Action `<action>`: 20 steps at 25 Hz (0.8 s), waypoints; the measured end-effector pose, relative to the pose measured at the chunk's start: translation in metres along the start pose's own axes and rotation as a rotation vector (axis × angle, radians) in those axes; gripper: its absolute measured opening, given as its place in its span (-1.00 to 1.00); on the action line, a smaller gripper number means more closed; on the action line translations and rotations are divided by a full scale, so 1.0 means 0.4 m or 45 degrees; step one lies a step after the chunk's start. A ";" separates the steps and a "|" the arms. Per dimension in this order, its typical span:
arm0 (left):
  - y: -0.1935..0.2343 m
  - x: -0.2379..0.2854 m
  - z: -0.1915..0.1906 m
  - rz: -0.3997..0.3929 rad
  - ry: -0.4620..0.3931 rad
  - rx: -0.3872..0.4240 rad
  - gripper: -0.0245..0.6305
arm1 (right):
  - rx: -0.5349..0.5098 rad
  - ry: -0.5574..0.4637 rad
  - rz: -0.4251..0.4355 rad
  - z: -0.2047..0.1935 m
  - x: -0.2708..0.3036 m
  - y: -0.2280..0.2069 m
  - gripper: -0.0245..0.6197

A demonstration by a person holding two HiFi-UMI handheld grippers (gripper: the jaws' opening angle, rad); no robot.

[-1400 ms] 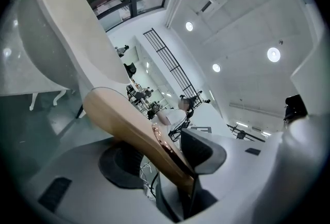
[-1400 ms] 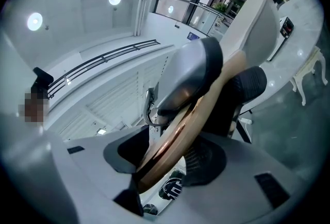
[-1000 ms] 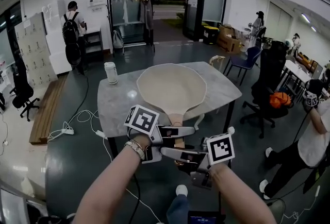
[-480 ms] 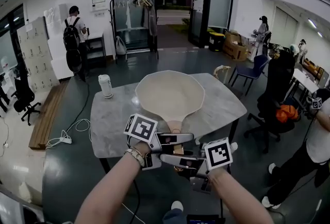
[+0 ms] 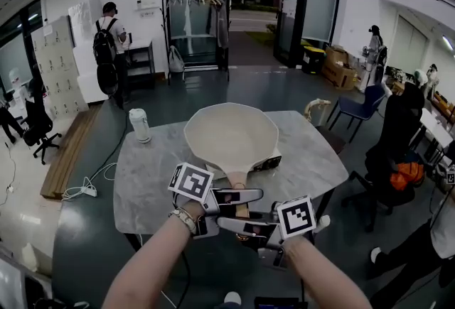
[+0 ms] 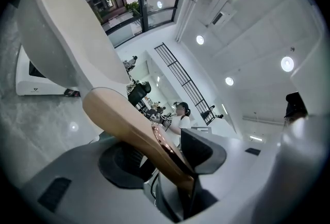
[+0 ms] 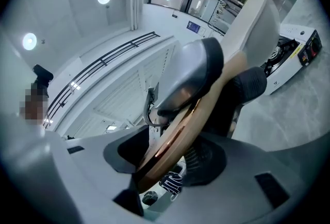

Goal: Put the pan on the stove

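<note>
Head view: the pan (image 5: 231,138) is held out over the marble table (image 5: 142,180). Its handle (image 5: 240,185) is pinched from both sides, by the left gripper (image 5: 245,197) from the left and by the right gripper (image 5: 238,224) from the right, nearer the handle's end. The stove (image 5: 268,163) is mostly covered by the pan, and only a corner is seen at the pan's right rim. Contact between pan base and stove can't be judged here. A tumbler (image 5: 140,125) is parked at the table's far left, well apart from the pan. Open tabletop is left in front of and left of the pan. A chair (image 5: 362,105) is set beyond the table's far right edge.

Left gripper view: the jaws are part-closed and clamped on the handle (image 6: 139,125), which runs up between them to the pan's pale underside (image 6: 67,27). The stove's white side wall (image 6: 36,84) is shown below the pan, sitting on the table. That wall is hidden in the head view.

Right gripper view: the jaws are likewise clamped on the handle (image 7: 178,138). One grey finger (image 7: 198,63) of the left gripper is seen gripping farther up. Only here is the stove's control panel (image 7: 304,53) exposed, with bare table in front of it.
</note>
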State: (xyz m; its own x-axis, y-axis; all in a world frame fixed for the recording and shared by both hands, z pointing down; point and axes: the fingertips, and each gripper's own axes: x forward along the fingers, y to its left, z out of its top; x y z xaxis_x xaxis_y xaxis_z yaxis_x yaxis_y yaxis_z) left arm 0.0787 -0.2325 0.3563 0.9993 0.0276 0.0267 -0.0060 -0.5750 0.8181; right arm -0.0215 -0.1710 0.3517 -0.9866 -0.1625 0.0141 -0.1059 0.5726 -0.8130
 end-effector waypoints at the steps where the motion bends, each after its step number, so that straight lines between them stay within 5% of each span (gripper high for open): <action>1: 0.013 0.009 0.015 0.008 -0.006 -0.001 -0.22 | 0.001 0.007 0.006 0.014 -0.008 -0.013 -0.30; 20: 0.121 0.071 0.178 0.030 -0.092 -0.009 -0.22 | -0.027 0.071 0.081 0.173 -0.047 -0.114 -0.30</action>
State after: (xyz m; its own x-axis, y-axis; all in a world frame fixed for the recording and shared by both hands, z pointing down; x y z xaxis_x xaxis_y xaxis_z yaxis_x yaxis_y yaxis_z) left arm 0.1097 -0.3177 0.3559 0.9990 -0.0449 0.0047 -0.0294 -0.5689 0.8219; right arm 0.0106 -0.2496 0.3483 -0.9967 -0.0808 -0.0046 -0.0447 0.5971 -0.8009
